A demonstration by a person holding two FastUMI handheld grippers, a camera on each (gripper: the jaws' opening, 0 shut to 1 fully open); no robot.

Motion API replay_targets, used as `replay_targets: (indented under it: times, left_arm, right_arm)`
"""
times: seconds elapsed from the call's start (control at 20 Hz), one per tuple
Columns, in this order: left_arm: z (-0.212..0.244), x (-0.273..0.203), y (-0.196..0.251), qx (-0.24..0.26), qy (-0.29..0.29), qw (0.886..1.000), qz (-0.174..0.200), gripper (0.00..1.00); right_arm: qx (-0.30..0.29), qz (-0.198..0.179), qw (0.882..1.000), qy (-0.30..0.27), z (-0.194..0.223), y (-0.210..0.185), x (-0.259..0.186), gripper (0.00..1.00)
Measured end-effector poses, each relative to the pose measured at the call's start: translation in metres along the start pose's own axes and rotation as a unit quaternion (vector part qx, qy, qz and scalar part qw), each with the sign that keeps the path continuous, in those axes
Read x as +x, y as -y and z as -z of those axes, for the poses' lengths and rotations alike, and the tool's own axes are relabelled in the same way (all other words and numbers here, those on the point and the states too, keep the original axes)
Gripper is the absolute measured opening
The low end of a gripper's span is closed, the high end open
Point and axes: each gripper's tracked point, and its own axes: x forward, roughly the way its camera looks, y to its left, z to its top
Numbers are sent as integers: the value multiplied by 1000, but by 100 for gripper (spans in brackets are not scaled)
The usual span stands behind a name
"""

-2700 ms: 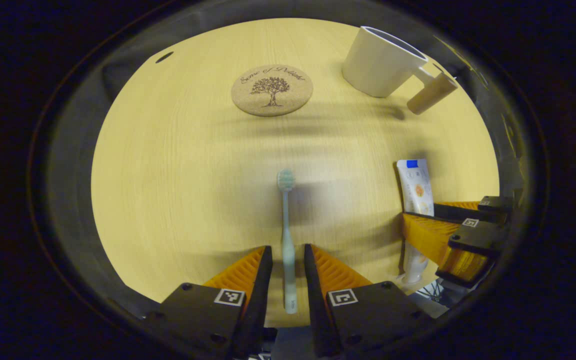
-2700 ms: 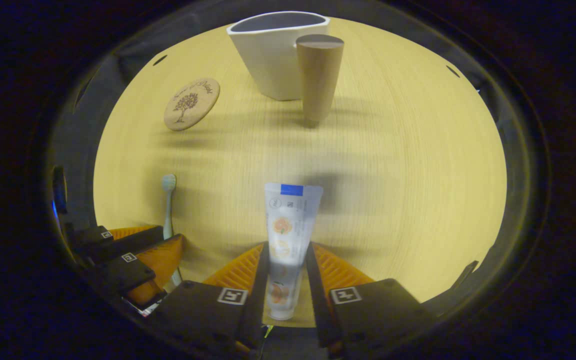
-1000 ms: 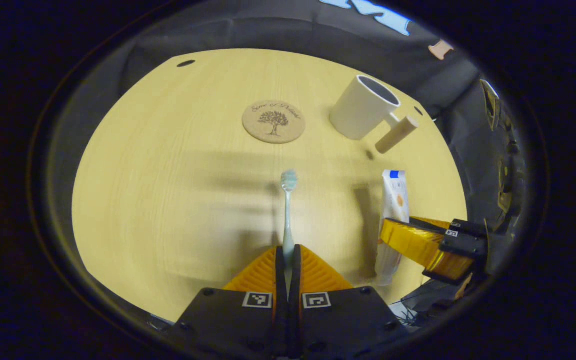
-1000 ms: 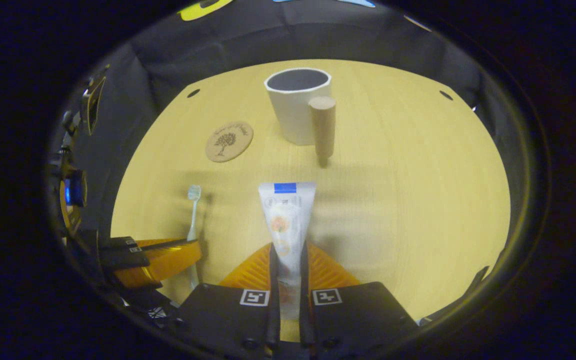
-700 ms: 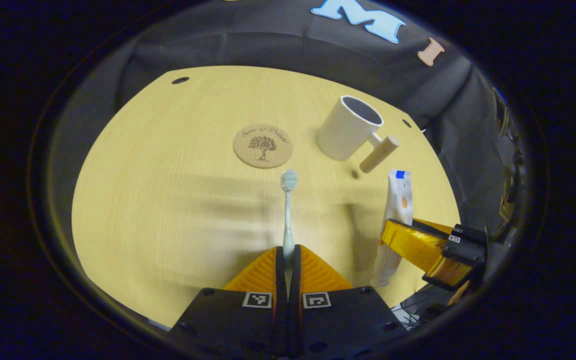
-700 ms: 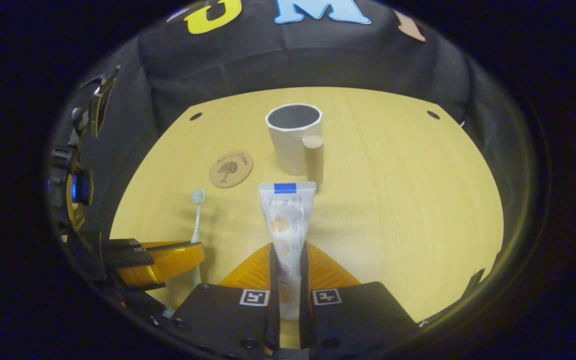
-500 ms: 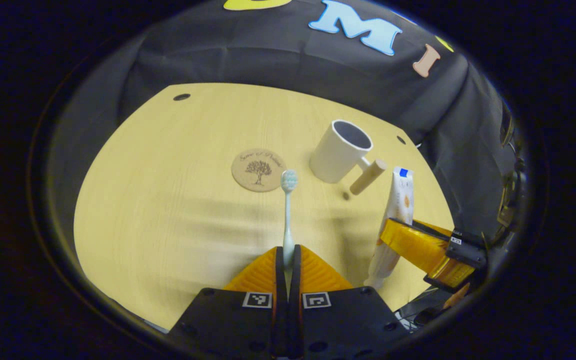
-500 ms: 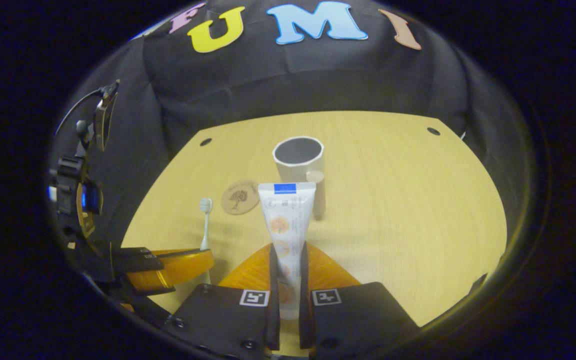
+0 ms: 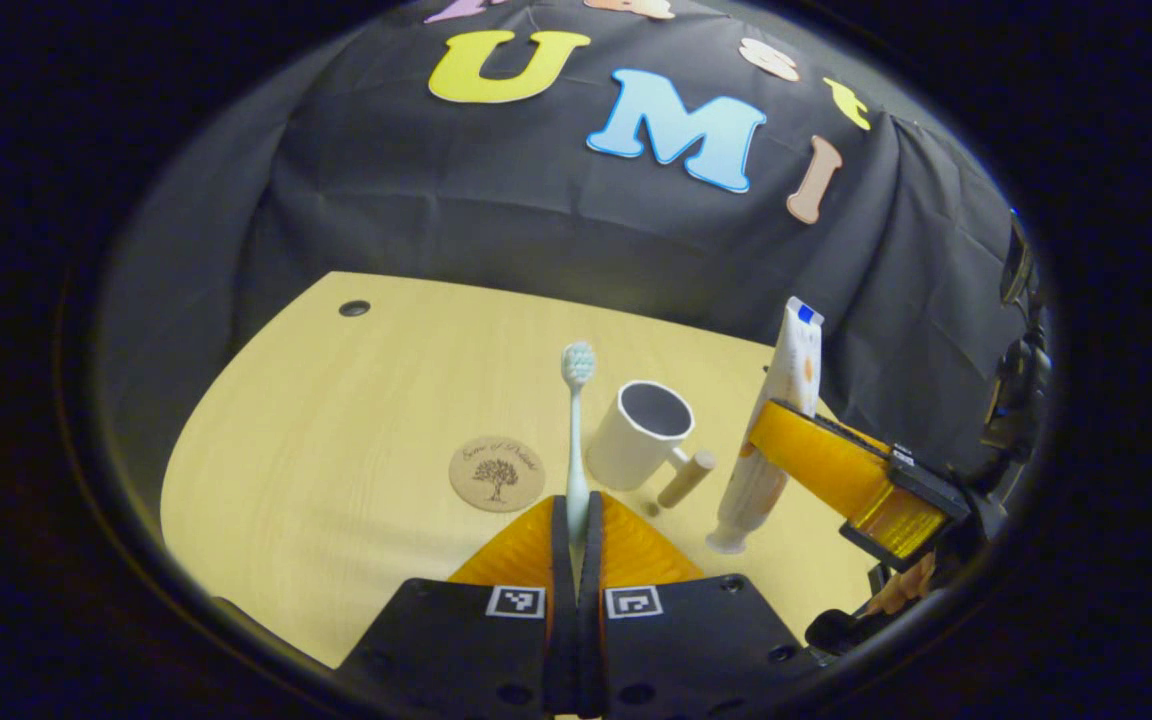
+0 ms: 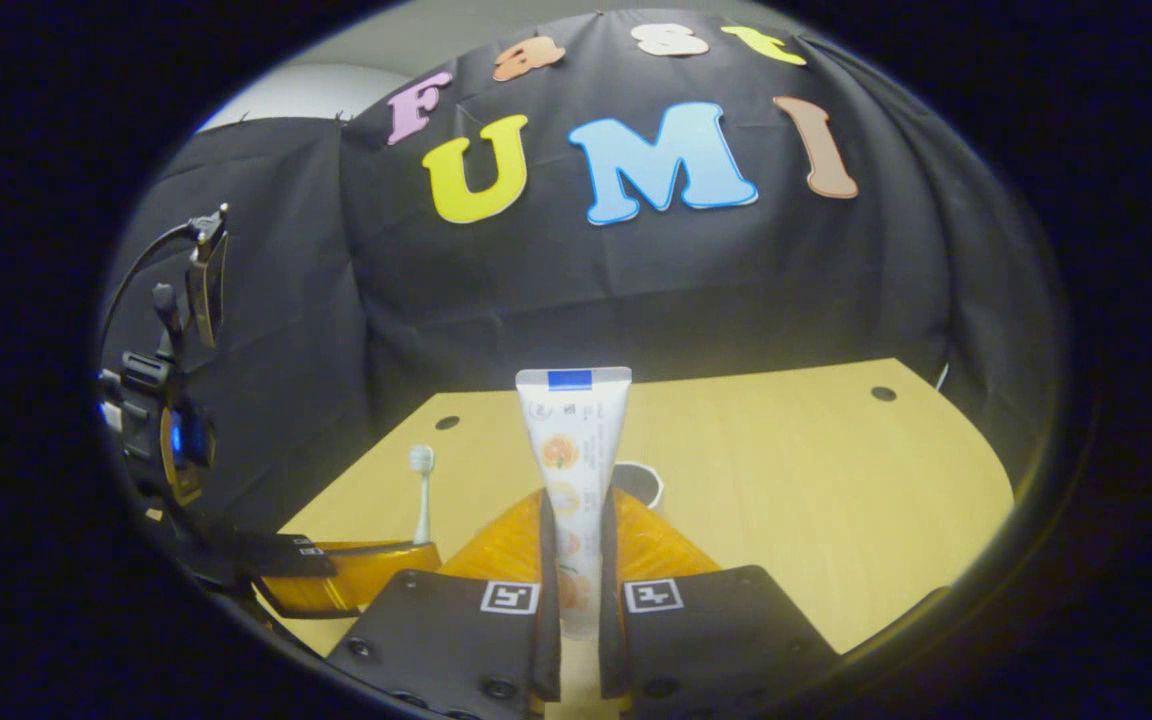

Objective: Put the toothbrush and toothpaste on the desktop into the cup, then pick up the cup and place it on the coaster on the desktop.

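My left gripper [image 9: 576,510] is shut on the pale green toothbrush [image 9: 576,420], whose bristled head points up and away above the table. My right gripper [image 10: 574,510] is shut on the white toothpaste tube [image 10: 572,450], held upright with its crimped blue-marked end on top. In the left gripper view the right gripper [image 9: 836,470] holds the toothpaste tube [image 9: 781,420] at the right. The white cup [image 9: 638,435] with a wooden handle stands on the table past the toothbrush. Left of the cup lies the round cork coaster [image 9: 496,473]. In the right gripper view the cup's rim [image 10: 648,485] peeks out behind my fingers.
The wooden table [image 9: 336,420] reaches back to the black cloth wall. In the right gripper view the left gripper [image 10: 356,565] with the toothbrush [image 10: 422,490] sits low left. A camera rig on a stand [image 10: 171,400] is at the left edge.
Both grippers closed on the toothbrush and the toothpaste, then lifted them off the table and tilted upward. The cup and coaster now appear lower and farther off.
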Motion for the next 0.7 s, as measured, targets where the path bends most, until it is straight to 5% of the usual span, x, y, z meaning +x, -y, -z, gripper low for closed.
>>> replay_targets:
  times: [0.4, 0.7]
  left_arm:
    - [-46, 0, 0, 20, 80, 997, -1, 7]
    - [-67, -2, 4, 34, 103, 994, 11, 8]
  right_arm:
    - [-18, 2, 996, 91, -2, 6, 33, 17]
    - [-24, 41, 990, 133, -26, 27, 72, 17]
